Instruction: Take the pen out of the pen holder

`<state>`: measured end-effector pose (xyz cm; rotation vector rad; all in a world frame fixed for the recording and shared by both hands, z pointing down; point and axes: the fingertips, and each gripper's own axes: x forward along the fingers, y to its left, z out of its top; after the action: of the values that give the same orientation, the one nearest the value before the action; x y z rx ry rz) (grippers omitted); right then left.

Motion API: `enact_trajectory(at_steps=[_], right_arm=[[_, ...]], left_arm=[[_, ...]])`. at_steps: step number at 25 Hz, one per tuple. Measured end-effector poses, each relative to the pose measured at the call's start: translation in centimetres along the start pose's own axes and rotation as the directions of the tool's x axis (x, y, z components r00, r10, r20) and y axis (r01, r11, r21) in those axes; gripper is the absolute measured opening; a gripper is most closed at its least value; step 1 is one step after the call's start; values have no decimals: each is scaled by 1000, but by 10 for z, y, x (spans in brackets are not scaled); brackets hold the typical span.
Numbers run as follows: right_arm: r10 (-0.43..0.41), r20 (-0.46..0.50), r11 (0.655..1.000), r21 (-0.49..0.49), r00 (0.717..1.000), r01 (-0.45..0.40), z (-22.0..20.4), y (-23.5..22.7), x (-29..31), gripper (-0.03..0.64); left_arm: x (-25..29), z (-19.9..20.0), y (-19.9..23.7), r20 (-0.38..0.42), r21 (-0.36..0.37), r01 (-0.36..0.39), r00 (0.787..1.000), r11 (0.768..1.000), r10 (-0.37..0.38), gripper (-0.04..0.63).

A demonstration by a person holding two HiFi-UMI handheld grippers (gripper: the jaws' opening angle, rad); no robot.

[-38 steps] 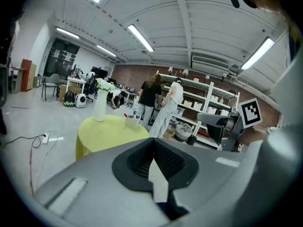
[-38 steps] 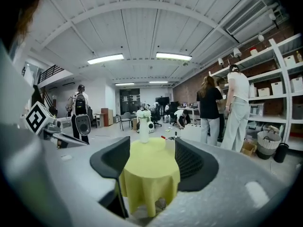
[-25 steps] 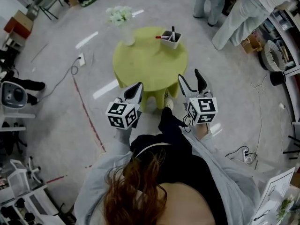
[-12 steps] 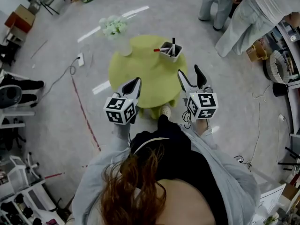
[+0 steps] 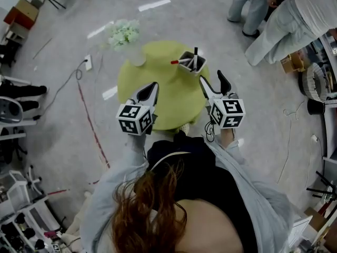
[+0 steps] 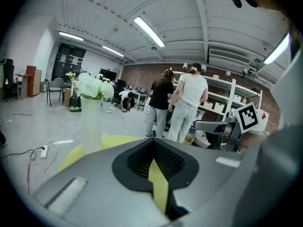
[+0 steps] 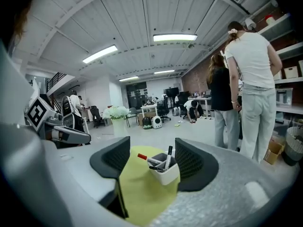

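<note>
The round tabletop looks smooth and matt. The pen holder is smooth white plastic with a slight sheen. The vase is frosted and translucent. The left gripper and right gripper have matt grey plastic shells and black ribbed pads. The grey floor is smooth and faintly glossy.

Yellow-green table, white pen holder

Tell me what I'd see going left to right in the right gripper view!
Left gripper with marker cube → white vase of white flowers → white rectangular pen holder → two standing people
</note>
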<state>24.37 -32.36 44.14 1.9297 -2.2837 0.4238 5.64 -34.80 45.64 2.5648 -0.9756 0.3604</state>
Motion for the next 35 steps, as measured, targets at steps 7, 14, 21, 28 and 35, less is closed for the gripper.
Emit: enact_trajectory(at_steps=[7,14,21,28,35], right_arm=[[65,-66,997,-45,996,-68,-20,-4,31,290],[125,-190,985,-97,974,-145,-58,3,47,291],[136,-267,967,-172,954,-186,-82,16,72,291],[93,-353,897,-376,931,-232,-107,15,88,291],[33,-393,893,-401,919,-204,-123,7,107,265]], left_arm=[[18,-9,18,3,-38,-37,999,999,37,18],[22,-21,22,-13,-74,-49,999,996,48,17],[24,-29,31,-45,-80,-26,999,996,22,17],[22,-36,25,-77,-98,4,997,995,-12,18],[24,-45,35,-116,-111,32,992,993,-45,18]])
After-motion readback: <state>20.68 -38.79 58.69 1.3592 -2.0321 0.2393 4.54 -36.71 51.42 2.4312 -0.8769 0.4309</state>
